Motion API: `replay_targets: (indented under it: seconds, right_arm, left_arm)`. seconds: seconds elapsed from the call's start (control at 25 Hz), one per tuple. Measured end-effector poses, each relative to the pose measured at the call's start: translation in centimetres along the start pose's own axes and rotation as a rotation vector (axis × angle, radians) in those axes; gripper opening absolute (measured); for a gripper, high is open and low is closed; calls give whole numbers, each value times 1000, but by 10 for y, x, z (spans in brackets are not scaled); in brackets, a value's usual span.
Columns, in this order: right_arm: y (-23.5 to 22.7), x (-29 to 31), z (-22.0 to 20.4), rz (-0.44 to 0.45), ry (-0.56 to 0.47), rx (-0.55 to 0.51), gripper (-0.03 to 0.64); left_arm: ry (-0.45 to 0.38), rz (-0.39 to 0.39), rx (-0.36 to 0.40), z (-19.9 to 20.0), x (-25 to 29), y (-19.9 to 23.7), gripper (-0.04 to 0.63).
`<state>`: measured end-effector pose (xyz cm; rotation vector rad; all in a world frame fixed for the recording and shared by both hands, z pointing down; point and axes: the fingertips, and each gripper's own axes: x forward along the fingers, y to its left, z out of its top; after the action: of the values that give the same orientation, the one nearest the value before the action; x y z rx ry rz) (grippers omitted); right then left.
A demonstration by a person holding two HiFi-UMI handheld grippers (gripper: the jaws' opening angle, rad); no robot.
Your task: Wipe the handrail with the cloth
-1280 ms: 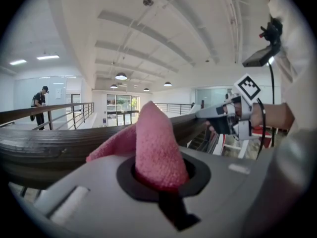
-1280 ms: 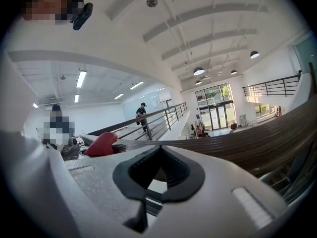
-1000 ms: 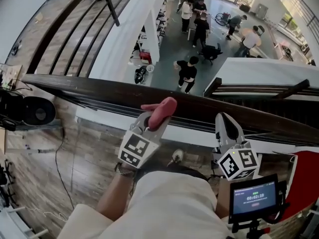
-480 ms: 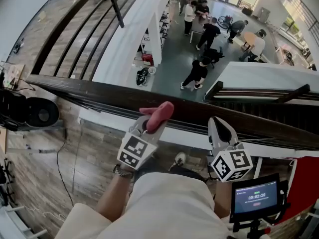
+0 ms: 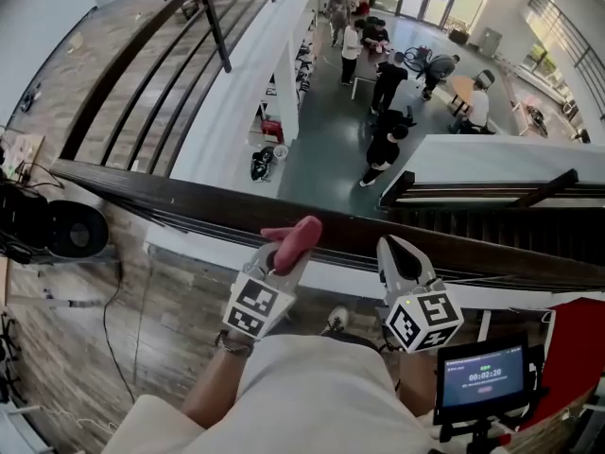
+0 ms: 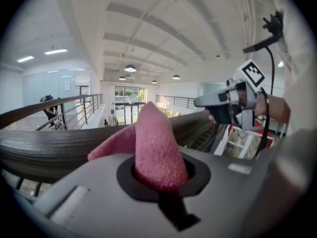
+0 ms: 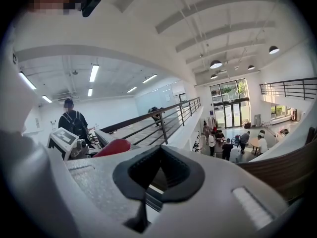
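A dark wooden handrail [image 5: 170, 195] crosses the head view from left to right, over an open drop to a lower floor. My left gripper [image 5: 281, 246] is shut on a pink cloth [image 5: 295, 235], whose free end pokes up against the near side of the rail; I cannot tell whether they touch. In the left gripper view the cloth [image 6: 154, 145] stands up from the jaws before the handrail [image 6: 44, 145]. My right gripper [image 5: 390, 246] is shut and empty, its tip at the rail's near edge, to the right of the cloth.
A small screen on a stand [image 5: 482, 376] sits at the lower right beside a red object [image 5: 579, 343]. A black round device [image 5: 68, 230] and cables lie on the wooden floor at left. Several people stand on the floor below [image 5: 383, 149].
The right gripper has shifted left along the rail, closer to the left gripper. The left gripper still holds the cloth at the rail, slightly lower in view.
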<state>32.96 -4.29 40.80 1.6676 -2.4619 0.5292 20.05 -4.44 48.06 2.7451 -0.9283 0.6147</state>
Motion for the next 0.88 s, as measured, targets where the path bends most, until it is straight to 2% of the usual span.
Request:
replay_targets:
  seconds: [0.16, 0.44, 0.72, 0.88]
  right_arm:
    - [3, 3, 11, -6, -9, -12, 3]
    - [13, 9, 3, -47, -13, -9, 3]
    - [6, 12, 7, -99, -21, 1, 3]
    - [-1, 11, 10, -127, -23, 13, 3]
  left_arm:
    - [-46, 29, 21, 18, -9, 4, 34]
    - [-62, 30, 46, 20, -18, 12, 34]
    - [-84, 25, 108, 30, -16, 10, 35]
    - [-114, 1, 100, 43, -10, 8, 35]
